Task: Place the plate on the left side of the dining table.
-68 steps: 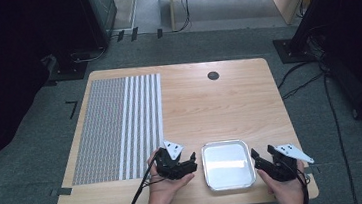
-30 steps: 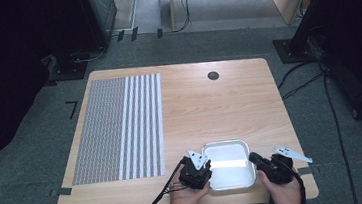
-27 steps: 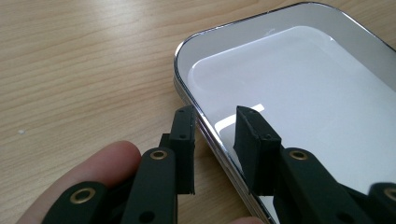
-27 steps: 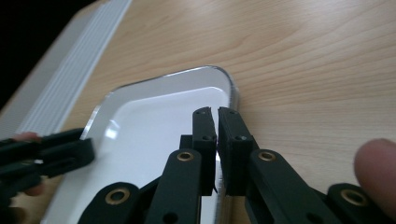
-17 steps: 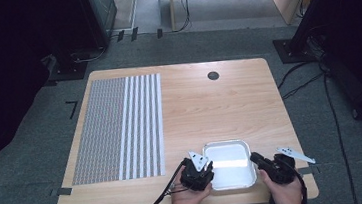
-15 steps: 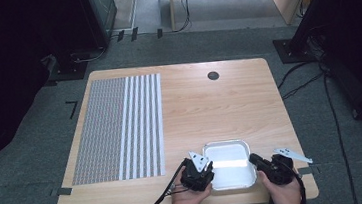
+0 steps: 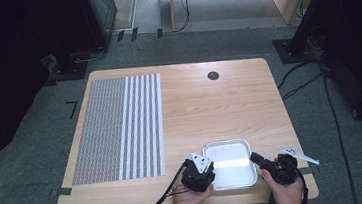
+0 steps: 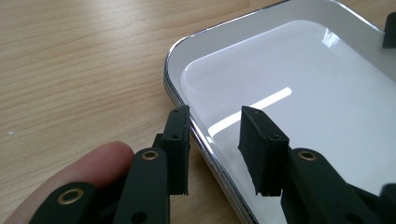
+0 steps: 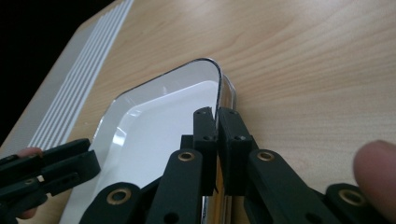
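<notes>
At the desk's near edge, the left tool (image 8: 212, 149) has just been opening its jaws: they now straddle the left rim of the shallow, glossy white rectangular metal tray (image 8: 299, 88) without pressing it (a release, I judge), while the right tool (image 9: 217, 140) pinches the right rim; farther left lies a flat striped grey-and-white mat (image 7: 121, 128) on the pale wood-grain desk (image 7: 209, 104).

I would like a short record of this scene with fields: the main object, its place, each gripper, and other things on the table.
main object: white tray with metal rim
place: near edge of the wooden table
left gripper: fingers straddle the tray's left rim with gaps, open; jaws have just been opening
right gripper: fingers pinched on the tray's right rim
other things: striped mat at the left, round black cable hole at the far side
</notes>
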`<state>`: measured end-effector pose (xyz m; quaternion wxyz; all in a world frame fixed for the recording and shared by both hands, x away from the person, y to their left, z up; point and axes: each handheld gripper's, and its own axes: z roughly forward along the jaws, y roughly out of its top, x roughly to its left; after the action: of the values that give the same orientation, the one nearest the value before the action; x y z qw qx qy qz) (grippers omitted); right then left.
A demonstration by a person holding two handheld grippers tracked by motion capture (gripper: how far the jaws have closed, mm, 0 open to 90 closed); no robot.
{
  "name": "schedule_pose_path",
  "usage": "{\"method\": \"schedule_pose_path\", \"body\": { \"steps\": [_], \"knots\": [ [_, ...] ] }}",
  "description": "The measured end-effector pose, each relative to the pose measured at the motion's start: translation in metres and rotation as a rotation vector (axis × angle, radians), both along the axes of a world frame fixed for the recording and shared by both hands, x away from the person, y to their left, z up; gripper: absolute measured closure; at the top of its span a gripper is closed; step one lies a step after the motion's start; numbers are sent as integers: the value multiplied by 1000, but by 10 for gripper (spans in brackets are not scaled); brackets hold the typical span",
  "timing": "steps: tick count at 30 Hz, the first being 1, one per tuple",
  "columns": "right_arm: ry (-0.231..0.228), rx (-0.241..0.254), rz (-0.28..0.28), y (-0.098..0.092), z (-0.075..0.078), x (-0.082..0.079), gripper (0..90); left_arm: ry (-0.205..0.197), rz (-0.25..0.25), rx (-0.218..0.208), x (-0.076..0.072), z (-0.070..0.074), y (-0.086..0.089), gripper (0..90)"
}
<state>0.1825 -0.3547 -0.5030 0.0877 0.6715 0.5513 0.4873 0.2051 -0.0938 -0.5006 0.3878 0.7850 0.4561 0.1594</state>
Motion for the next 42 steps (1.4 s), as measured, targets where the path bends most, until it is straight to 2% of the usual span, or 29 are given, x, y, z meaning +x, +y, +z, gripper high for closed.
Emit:
{"method": "schedule_pose_path", "body": {
  "steps": [3,7,10,11,12,15,19,22,26,33,39,40,42],
  "knots": [
    [-15,19,-3,-1,1,-1,863,-2,1,-2,0,0,0,630],
    [-7,3,-3,0,0,0,863,-11,3,-2,-1,1,-1,633],
    [1,-67,-3,6,0,-1,865,-12,7,-3,-1,1,-1,633],
    [0,-99,-2,10,0,-1,864,-15,7,-2,-1,1,-2,633],
    [2,-154,-14,15,1,-2,869,-17,6,-1,-1,1,-2,631],
    [5,-175,-26,17,1,-2,879,-20,3,-6,-1,1,-2,620],
    [21,-146,-63,17,3,-2,897,-40,13,-12,0,2,-1,605],
    [20,-154,-87,18,5,-4,897,-33,30,-43,3,6,2,591],
    [9,-137,-110,16,8,-7,895,-39,25,-54,4,12,2,580],
    [2,-109,-119,5,15,-6,887,-36,24,-70,4,15,2,576],
    [-7,-123,-121,-6,16,-6,889,-26,20,-82,5,17,2,576],
    [-25,-130,-121,-8,17,-8,850,-26,18,-83,6,17,1,576],
    [-42,-141,-121,-10,19,-10,833,-19,13,-80,7,17,-2,577]
  ]
}}
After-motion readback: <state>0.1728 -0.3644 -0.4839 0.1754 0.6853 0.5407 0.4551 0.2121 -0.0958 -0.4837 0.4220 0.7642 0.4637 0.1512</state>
